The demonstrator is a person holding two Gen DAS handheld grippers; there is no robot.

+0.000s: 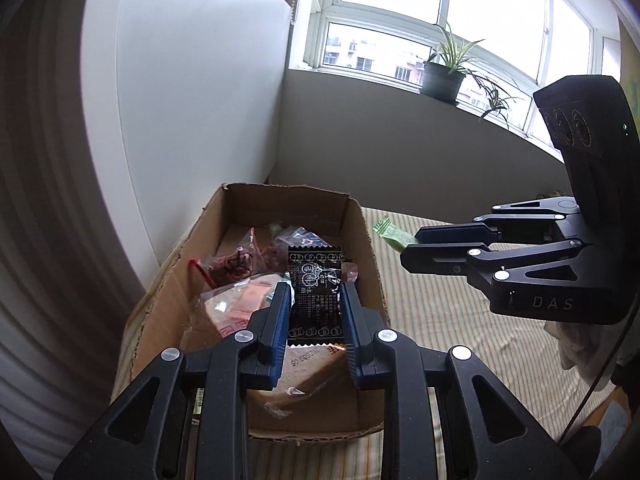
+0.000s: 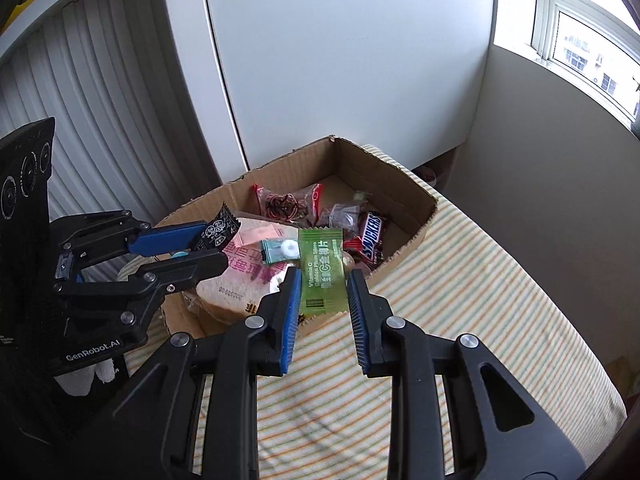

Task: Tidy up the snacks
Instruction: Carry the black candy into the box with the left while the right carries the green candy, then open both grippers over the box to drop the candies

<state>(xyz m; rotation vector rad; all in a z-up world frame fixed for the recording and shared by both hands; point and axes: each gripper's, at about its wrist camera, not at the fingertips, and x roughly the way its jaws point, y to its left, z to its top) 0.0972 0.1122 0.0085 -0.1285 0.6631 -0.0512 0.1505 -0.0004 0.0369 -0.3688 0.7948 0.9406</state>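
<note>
Both tongs are closed on a snack above the cardboard box (image 2: 400, 184), the left tongs (image 1: 315, 312) pinching a black packet (image 1: 315, 288) and the right tongs (image 2: 323, 292) a green plum sachet (image 2: 322, 272), probably to drop them inside.

"SNICKERS" on the bar (image 2: 371, 235); "Vitamin C" on the green packet (image 2: 323, 272).

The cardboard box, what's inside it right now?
The cardboard box holds a Snickers bar, a red-ended pastry packet, a bread bag and a mint. The floor beneath them is covered.
</note>
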